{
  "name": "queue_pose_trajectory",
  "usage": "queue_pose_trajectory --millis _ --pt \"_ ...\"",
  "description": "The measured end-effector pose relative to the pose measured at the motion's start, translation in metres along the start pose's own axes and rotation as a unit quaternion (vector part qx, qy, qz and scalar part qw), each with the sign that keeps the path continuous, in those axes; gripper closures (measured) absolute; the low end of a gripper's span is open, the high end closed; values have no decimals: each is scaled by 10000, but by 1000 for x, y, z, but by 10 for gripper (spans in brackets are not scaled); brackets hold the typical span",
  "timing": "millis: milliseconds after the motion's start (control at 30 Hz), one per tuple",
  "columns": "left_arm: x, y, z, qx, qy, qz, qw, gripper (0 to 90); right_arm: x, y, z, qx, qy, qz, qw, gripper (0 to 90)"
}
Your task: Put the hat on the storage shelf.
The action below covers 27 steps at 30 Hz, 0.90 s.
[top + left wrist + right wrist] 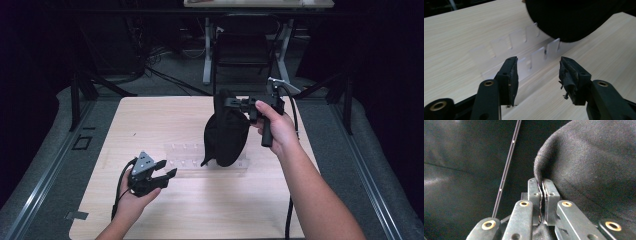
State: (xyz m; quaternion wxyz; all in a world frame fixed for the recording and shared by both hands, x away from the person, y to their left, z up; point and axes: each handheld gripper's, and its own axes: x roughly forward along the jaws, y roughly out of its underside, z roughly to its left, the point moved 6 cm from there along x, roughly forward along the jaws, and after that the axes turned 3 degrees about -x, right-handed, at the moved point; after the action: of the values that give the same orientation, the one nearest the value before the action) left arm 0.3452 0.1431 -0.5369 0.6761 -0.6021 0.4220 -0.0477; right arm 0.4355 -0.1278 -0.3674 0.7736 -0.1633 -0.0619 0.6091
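Black cloth (pixel 226 134), seemingly clear rack (pixel 187 161)

No readable text, label, brand, number or sign on anything in these views.

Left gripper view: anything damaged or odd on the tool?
Yes. The black pads on the left tool are frayed, with shreds hanging off the lower edges. Its jaws stand open with nothing between them, aimed at the clear plastic slotted rack.
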Motion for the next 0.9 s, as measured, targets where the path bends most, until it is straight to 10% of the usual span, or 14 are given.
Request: queue_pose_trajectory --millis 900 --pt "31 -43 -61 551 508 -119 9971 589 7 -2 0 64 -117 -94 9999 861"
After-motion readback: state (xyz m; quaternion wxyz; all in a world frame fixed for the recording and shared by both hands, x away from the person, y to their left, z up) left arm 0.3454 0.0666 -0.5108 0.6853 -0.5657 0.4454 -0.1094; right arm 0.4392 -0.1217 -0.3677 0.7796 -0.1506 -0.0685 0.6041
